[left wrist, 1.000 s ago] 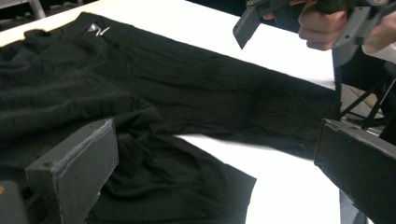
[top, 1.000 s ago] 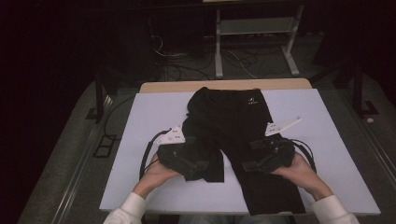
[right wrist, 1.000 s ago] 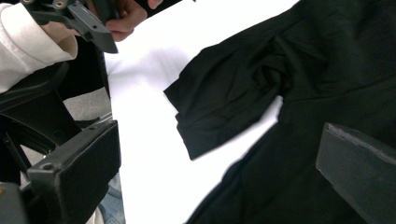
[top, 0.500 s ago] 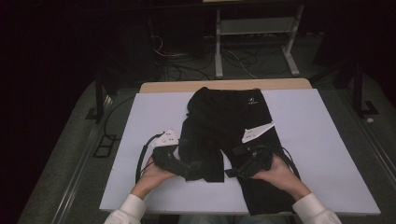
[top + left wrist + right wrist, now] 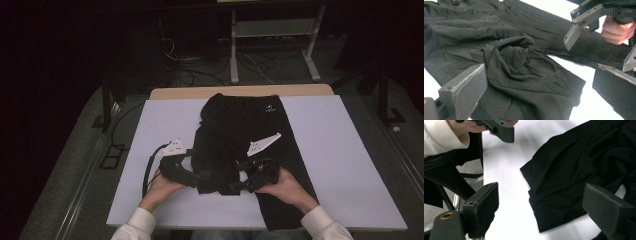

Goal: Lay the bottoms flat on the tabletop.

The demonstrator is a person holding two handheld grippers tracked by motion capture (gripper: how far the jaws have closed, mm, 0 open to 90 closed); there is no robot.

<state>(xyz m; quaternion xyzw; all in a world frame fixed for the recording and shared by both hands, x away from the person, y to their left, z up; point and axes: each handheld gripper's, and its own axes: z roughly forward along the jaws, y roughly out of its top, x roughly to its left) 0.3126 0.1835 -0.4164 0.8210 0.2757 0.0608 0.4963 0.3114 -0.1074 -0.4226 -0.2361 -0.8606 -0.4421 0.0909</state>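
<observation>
Reaching in from the near edge of the table (image 5: 350,165), two hands in pale sleeves (image 5: 135,225) bring their grippers to the near end of black shorts (image 5: 240,135). The left gripper (image 5: 200,178) sits at the left edge of the folded-over leg, and in the left gripper view its jaws stand wide apart with the rumpled cloth (image 5: 524,72) lying between them, neither pad pressing on it. The right gripper (image 5: 239,186) meets the same fold from the other side; in the right gripper view its jaws are also spread, the corner of the fabric (image 5: 564,195) reaching in between them with white tabletop showing on either side. Those jaws have just been closing a little, yet nothing is pinched. The two grippers are near each other, the bunched leg between them.

Farther out, the other leg runs straight down to the near edge under the right hand (image 5: 287,185). The waistband lies at the far side, close to the table's wooden strip (image 5: 180,93), with a small white logo (image 5: 270,108) near it. Beyond the table, a metal stand (image 5: 270,30) and loose cables (image 5: 200,70) sit on the dark floor.
</observation>
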